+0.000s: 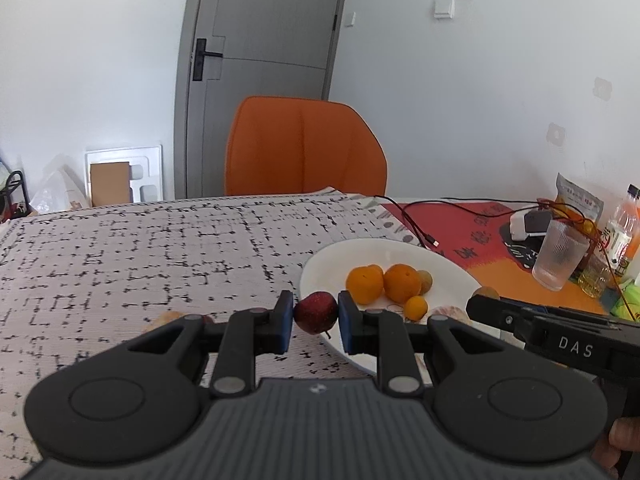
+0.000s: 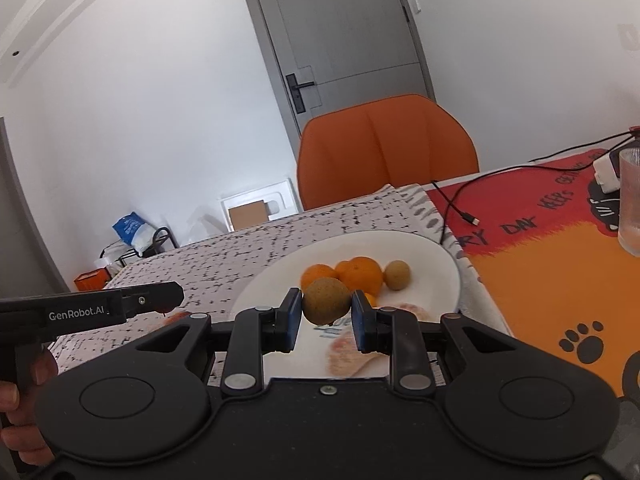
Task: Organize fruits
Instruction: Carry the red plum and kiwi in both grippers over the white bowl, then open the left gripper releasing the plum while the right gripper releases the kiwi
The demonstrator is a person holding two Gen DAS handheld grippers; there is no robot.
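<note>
My left gripper (image 1: pixel 316 314) is shut on a small dark red fruit (image 1: pixel 316 312) and holds it above the near left rim of the white plate (image 1: pixel 332 256). The plate holds two oranges (image 1: pixel 402 282), a small orange fruit (image 1: pixel 416 307) and a brown round fruit (image 1: pixel 425 281). My right gripper (image 2: pixel 326 307) is shut on a brown round fruit (image 2: pixel 326 300) above the plate's near part (image 2: pixel 440 280). Another brown fruit (image 2: pixel 397 275) and the oranges (image 2: pixel 362 274) lie on the plate. A peeled pinkish fruit piece (image 2: pixel 348 354) lies at the plate's near edge.
The table has a black-and-white patterned cloth (image 1: pixel 140 248) and a red and orange mat (image 2: pixel 540 260). A ribbed glass (image 1: pixel 560 258), bottles (image 1: pixel 624 228), a snack bag (image 1: pixel 580 196) and a black cable (image 1: pixel 420 228) are at the right. An orange chair (image 1: pixel 304 146) stands behind the table.
</note>
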